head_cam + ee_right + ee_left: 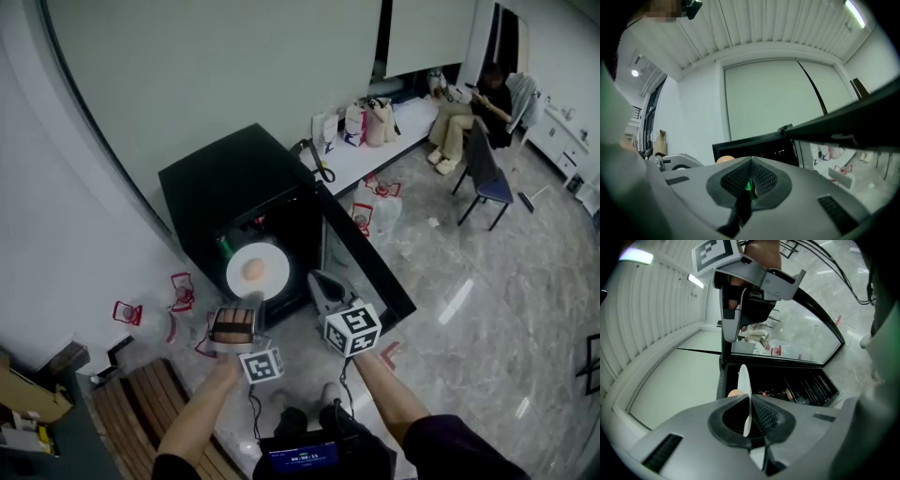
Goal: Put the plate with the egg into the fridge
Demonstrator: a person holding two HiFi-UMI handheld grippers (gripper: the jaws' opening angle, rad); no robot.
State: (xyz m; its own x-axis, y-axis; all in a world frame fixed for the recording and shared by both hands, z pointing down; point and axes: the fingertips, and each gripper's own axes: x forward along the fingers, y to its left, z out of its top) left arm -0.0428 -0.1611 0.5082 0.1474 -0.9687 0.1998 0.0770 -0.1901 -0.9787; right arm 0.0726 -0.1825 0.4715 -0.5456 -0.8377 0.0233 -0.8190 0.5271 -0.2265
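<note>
- White plate (pixel 273 262) with the egg (pixel 253 270) sits just before the open fridge (pixel 225 183), its rim clamped in the left claw (pixel 749 414).
- Right claw (pixel 749 180) is closed on nothing, beside the fridge.
- Likely step: insertion; next, slide it in level so the egg stays put.

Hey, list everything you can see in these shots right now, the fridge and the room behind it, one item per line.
fridge: one, black, centre, its door open
plate: one, white, at the fridge opening, gripped by its rim
egg: one, tan, on the plate
bottle: one, green, inside the fridge
red-trimmed clear containers: several, on the floor around the fridge
bags: about three, white and tan, behind the fridge
chair: one, blue, far right
seated person: one, beyond the chair
left gripper: grey, shut on the plate
right gripper: grey, shut, holding nothing
</note>
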